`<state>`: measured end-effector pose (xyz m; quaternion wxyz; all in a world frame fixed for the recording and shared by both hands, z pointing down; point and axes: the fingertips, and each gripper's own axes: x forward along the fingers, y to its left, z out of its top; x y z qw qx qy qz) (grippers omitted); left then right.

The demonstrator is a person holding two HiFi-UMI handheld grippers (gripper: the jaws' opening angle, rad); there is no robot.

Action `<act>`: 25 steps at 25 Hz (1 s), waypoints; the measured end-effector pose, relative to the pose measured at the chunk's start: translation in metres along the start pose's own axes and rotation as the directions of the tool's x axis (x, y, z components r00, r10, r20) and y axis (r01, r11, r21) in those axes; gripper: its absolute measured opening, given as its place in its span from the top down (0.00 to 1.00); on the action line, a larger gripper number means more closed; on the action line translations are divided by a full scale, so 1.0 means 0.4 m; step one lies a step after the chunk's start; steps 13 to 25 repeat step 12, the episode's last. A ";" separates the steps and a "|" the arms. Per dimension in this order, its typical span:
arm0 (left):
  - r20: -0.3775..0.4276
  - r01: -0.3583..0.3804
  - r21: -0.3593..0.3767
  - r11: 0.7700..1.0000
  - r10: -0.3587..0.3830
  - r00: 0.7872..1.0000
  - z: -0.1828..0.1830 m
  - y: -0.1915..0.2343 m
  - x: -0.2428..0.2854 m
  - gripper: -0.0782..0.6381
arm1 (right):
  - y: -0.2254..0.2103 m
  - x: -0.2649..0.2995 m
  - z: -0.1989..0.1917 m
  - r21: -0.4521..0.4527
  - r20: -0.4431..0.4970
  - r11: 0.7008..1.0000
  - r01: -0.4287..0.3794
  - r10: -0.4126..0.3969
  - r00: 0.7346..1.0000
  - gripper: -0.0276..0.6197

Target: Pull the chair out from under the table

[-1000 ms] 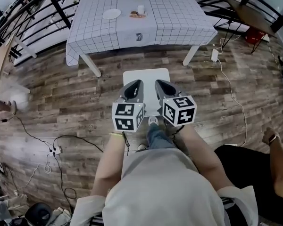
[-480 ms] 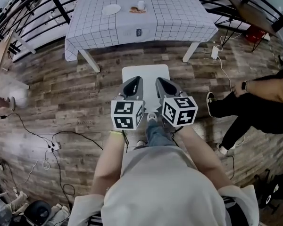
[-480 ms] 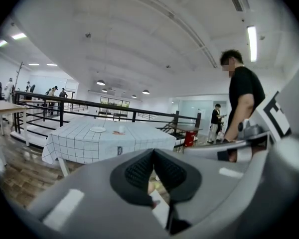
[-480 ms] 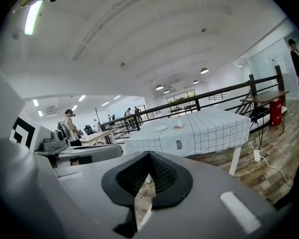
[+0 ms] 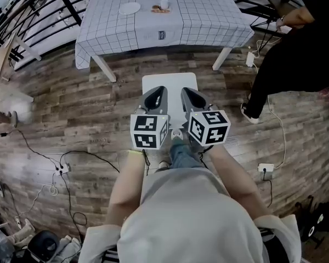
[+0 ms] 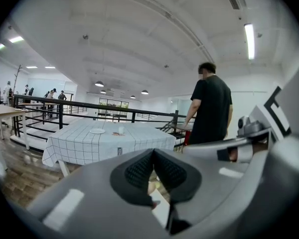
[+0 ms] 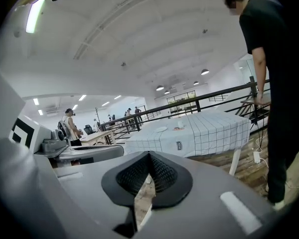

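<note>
White checked-cloth table (image 5: 208,21) lies well ahead of both hand-held grippers. White chair (image 5: 170,82) stands on wood floor (image 5: 71,108) between table and grippers, seat already clear of table edge, just under and ahead of tips. Left hand-held gripper (image 5: 157,93) and right hand-held gripper (image 5: 188,95) side by side, both clenched on nothing, equally near to seat.
</note>
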<state>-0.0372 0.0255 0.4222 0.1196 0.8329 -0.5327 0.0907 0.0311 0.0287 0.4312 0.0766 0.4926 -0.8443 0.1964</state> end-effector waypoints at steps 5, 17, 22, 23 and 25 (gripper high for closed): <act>-0.006 -0.006 -0.008 1.000 0.006 1.000 0.002 0.007 -0.008 0.88 | 0.010 0.001 0.005 0.001 -0.002 1.000 -0.005 0.005 1.000 0.96; 0.000 -0.013 -0.012 1.000 0.013 1.000 0.001 0.009 -0.017 0.88 | 0.022 -0.002 0.000 -0.001 0.002 1.000 -0.010 0.010 1.000 0.96; 0.000 -0.013 -0.012 1.000 0.013 1.000 0.001 0.009 -0.017 0.88 | 0.022 -0.002 0.000 -0.001 0.002 1.000 -0.010 0.010 1.000 0.96; 0.000 -0.013 -0.012 1.000 0.013 1.000 0.001 0.009 -0.017 0.88 | 0.022 -0.002 0.000 -0.001 0.002 1.000 -0.010 0.010 1.000 0.96; 0.000 -0.013 -0.012 1.000 0.013 1.000 0.001 0.009 -0.017 0.88 | 0.022 -0.002 0.000 -0.001 0.002 1.000 -0.010 0.010 1.000 0.96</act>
